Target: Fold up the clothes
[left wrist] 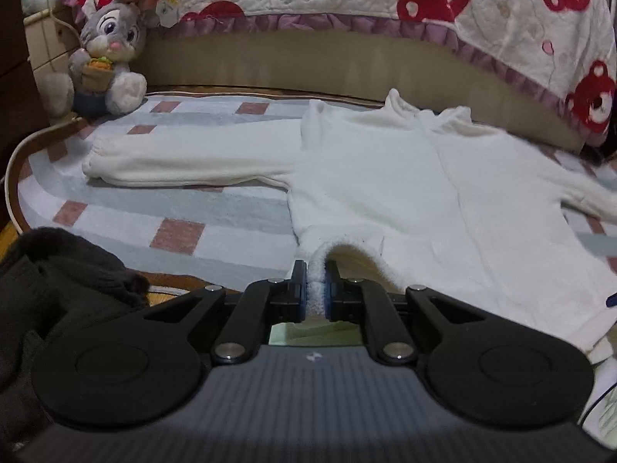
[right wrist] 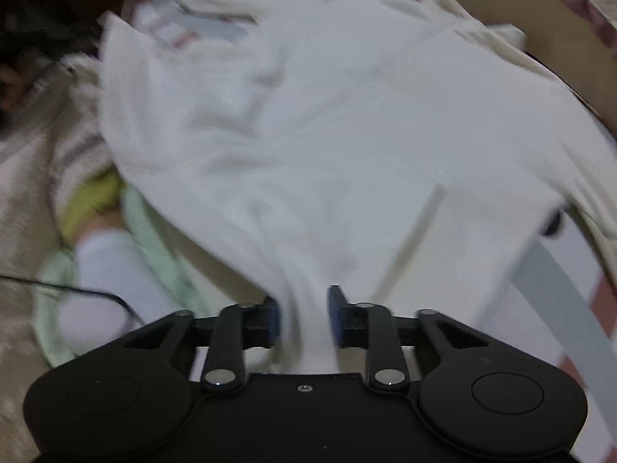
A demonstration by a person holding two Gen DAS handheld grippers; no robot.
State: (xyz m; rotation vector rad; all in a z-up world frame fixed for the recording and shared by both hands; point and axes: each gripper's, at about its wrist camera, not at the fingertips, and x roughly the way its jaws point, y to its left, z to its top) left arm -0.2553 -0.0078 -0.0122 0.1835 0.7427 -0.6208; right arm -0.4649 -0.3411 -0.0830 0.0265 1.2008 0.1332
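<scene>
Got white fleecy long-sleeved top [left wrist: 385, 177] spread flat on checked bed cover [left wrist: 177, 235], sleeves out. My left gripper [left wrist: 316, 289] pinched tight on hem just ahead of fingers; right gripper [right wrist: 304, 308] narrow around bunched hem, view blurry. I'd say lift both corners level, keep hem taut, no twisting

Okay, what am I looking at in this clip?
A person with two handheld grippers is folding a white long-sleeved top spread on a checked bed cover. The left gripper is shut on the top's near hem. The right gripper has bunched fabric of the top between its fingers, though that view is blurred. No fold is made yet.
</scene>
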